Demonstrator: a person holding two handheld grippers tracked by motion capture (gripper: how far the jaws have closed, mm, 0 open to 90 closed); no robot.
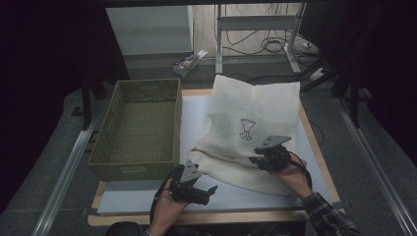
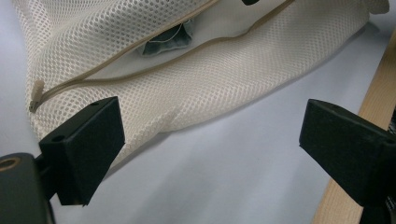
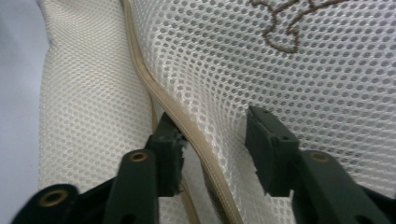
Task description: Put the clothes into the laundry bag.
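From overhead the high view looks forward across the table [image 1: 147, 199]; both gripper views sit close, apparently low, sharing the mesh bag [image 2: 224, 79] [image 3: 327, 84] [image 1: 255, 108].

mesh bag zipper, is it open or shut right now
Open, at least partly. In the left gripper view the mesh bag's zipper edges gape apart, showing a dark green item inside.

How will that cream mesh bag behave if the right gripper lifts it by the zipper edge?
The mesh bag will probably sag and fold, since it already lies creased on the table. It looks light: thin open netting, with one small dark cloth item inside. That item may slide toward the low end. The right gripper, open astride the zipper edge, should get decent purchase on it.
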